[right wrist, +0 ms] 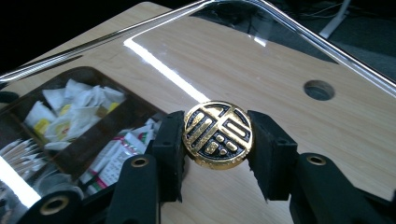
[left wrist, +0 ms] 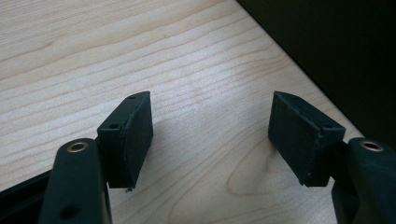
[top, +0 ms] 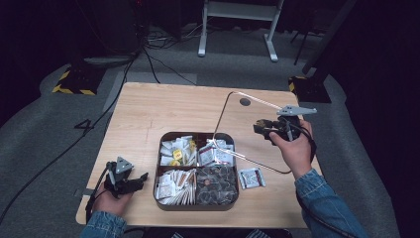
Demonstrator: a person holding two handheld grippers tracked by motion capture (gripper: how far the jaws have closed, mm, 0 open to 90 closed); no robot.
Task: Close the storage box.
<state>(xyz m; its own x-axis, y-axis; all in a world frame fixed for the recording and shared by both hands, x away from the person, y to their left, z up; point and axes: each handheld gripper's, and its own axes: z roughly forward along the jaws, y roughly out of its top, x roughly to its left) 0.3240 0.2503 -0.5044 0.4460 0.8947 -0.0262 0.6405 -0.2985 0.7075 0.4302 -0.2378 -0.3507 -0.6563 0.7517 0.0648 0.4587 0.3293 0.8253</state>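
A dark tray (top: pixel 198 134) with four compartments sits in the middle of the wooden table, holding sachets, paper-wrapped sticks and dark round pieces. Its clear lid (top: pixel 237 121) is lifted and tilted above the tray's right side. My right gripper (top: pixel 259 127) is shut on the lid's round gold knob (right wrist: pixel 218 135), one jaw on each side of it. The clear lid (right wrist: pixel 243 56) stretches away behind the knob. My left gripper (top: pixel 142 177) rests low at the table's front left, just left of the tray. In its own view the left gripper (left wrist: pixel 210 135) stands open over bare wood.
One small sachet (top: pixel 251 177) lies on the table just right of the tray. A round hole (top: pixel 244 101) is in the tabletop near the back right. The table edge (left wrist: pixel 299 70) runs close to the left gripper. Cables trail across the floor behind.
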